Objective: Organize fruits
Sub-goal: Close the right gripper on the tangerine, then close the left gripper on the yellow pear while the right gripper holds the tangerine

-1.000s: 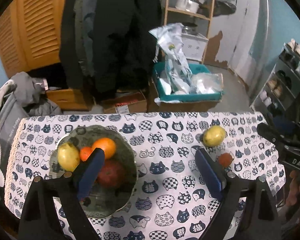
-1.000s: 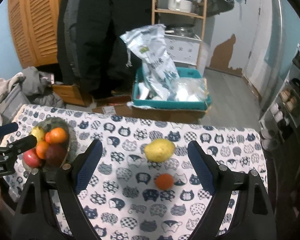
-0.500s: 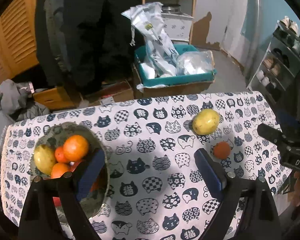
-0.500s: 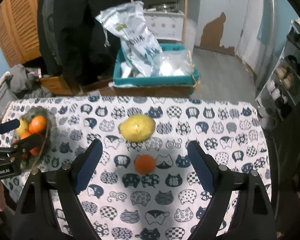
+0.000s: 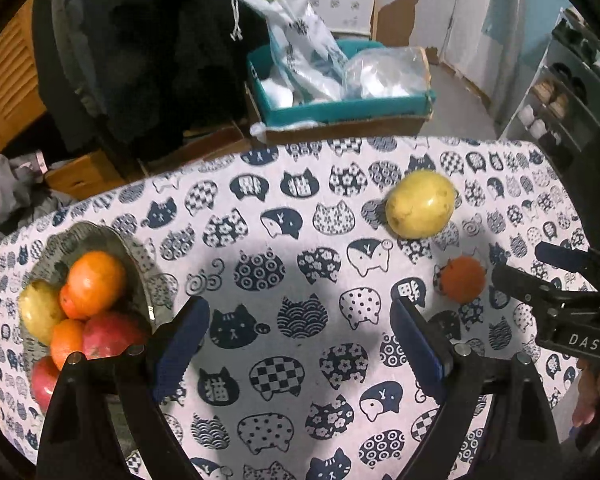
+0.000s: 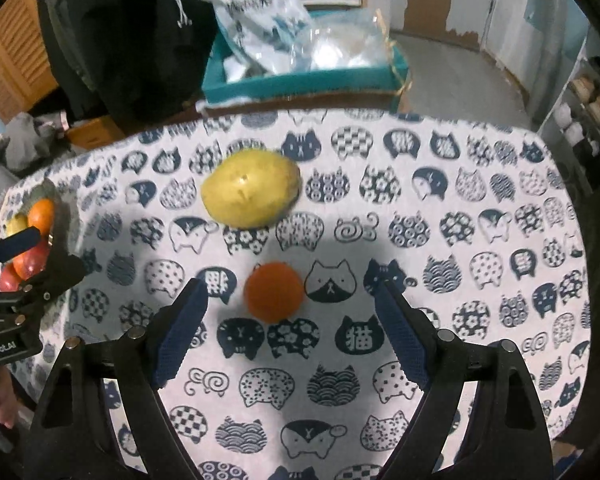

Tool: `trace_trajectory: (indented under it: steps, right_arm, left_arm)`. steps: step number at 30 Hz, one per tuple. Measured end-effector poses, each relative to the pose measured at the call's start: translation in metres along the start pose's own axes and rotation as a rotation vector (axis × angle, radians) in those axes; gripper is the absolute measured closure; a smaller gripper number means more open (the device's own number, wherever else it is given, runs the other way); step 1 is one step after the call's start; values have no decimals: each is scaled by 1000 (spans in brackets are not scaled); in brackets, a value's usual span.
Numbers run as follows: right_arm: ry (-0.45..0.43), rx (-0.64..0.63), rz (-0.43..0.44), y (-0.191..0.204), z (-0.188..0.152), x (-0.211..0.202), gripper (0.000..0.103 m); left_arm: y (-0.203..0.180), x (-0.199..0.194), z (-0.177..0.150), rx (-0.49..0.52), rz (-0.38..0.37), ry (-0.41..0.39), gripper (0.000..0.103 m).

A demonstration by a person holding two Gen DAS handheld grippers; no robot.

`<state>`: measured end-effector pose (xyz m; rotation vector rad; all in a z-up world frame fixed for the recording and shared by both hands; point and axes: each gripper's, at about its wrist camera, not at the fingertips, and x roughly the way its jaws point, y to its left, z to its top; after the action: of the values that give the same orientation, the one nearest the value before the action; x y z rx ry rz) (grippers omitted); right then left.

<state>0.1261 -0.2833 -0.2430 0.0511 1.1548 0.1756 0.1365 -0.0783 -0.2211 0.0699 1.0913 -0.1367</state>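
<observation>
My right hand-held gripper (image 6: 290, 312) points steeply down at the desk with its blue-padded fingers (image 6: 180, 332) spread wide apart and gripping nothing. The small round orange fruit (image 6: 275, 292) lies on the cloth in the gap between them, nearer the left finger and touching neither. Just beyond it sits the larger yellow-green oval fruit (image 6: 251, 188), apart from the orange one.

My left hand-held gripper (image 5: 300, 338) is likewise wide apart and empty, over bare cloth in the middle of the desk (image 5: 284, 240), which is covered with a white cloth printed with dark blue cat heads. From this side the small orange fruit (image 5: 462, 280) lies off to the right of my right finger (image 5: 418, 344), with the other gripper's black frame (image 5: 560, 312) just beside it, and the yellow-green fruit (image 5: 420, 205) is farther back. To the left of my left finger, the grey scalloped bowl (image 5: 100, 236) stands near the desk's left edge, holding a large orange (image 5: 96, 282), a yellow-green fruit (image 5: 40, 310), smaller orange fruits (image 5: 66, 340) and red fruits (image 5: 112, 334) piled together.

Past the far edge of the desk, on the floor, I see a teal box (image 5: 340, 104) stuffed with plastic bags
</observation>
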Motion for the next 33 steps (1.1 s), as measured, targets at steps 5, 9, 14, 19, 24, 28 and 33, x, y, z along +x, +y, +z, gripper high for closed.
trace_trajectory:
  steps: [5, 9, 14, 19, 24, 28, 33]
  right_arm:
    - [39, -14, -2, 1, -3, 19, 17]
    - [67, -23, 0, 2, -4, 33, 17]
    - [92, -27, 14, 1, -5, 47, 28]
    - [106, -29, 36, 1, -7, 56, 40]
    - [100, -35, 68, 4, -6, 59, 57]
    - [97, -48, 62, 6, -4, 59, 58]
    - [72, -10, 30, -9, 2, 52, 59]
  left_arm:
    - [0, 20, -4, -10, -4, 37, 10]
    - [1, 33, -6, -13, 2, 58, 10]
    - [3, 44, -8, -21, 1, 77, 10]
    - [5, 49, -6, -32, -7, 84, 10]
    - [5, 52, -2, -44, -21, 82, 10]
    - [1, 54, 6, -47, -42, 72, 10]
    - [-10, 56, 17, -38, -75, 65, 10]
